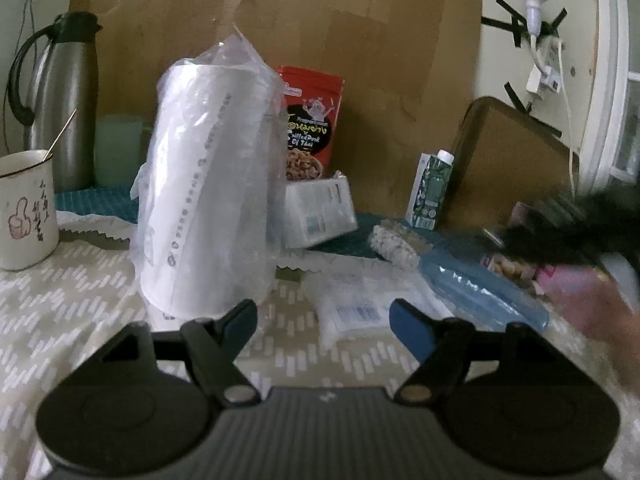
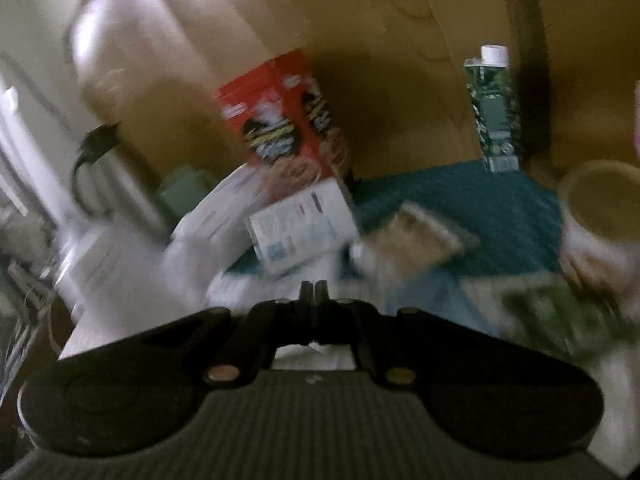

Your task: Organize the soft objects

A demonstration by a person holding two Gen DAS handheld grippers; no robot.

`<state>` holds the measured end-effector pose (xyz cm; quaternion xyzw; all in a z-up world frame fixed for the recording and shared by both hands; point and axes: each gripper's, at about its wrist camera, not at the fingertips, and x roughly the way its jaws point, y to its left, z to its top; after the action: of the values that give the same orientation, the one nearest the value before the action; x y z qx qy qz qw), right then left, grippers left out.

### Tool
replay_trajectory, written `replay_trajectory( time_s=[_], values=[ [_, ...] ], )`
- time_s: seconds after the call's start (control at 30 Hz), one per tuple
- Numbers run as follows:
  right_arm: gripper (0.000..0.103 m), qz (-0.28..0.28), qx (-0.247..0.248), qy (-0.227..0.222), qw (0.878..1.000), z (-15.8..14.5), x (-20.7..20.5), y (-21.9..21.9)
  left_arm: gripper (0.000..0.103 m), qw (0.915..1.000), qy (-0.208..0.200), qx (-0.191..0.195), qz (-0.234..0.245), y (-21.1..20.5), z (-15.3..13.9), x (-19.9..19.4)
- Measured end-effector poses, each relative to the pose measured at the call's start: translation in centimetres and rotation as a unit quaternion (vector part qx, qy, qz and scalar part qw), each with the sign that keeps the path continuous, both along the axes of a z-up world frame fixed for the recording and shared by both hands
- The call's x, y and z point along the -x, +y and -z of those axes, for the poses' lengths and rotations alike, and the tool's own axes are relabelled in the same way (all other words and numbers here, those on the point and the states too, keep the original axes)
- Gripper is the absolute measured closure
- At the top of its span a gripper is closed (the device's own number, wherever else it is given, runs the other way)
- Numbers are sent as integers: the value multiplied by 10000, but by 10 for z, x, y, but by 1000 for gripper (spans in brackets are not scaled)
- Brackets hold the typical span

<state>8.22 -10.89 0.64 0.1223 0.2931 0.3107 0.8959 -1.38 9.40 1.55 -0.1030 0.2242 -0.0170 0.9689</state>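
A flat white soft pack [image 1: 352, 314] lay on the patterned cloth [image 1: 80, 312], just beyond and between the spread fingers of the left gripper [image 1: 323, 320], which held nothing. To its left stood a tall plastic-wrapped roll [image 1: 208, 200]; farther back leaned a red snack pouch [image 1: 312, 120] above a white tissue pack [image 1: 320, 212]. A green carton [image 1: 430, 188] stood far right, a white mug [image 1: 26, 208] at far left. The right gripper [image 2: 314, 290], fingers pressed together and empty, pointed toward the blurred tissue pack.
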Motion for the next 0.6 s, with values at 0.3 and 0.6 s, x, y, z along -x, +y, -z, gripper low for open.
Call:
replay_trajectory(
  time_s=[0.3, 0.6],
  values=[
    [100, 217, 474, -400, 9978, 37, 107, -61, 21, 9997, -47, -89, 206, -6, -2, 1],
    [57, -468, 1718, -1907, 9654, 32, 82, 12, 21, 9995, -93, 122, -292, 8, 0, 15]
  ],
)
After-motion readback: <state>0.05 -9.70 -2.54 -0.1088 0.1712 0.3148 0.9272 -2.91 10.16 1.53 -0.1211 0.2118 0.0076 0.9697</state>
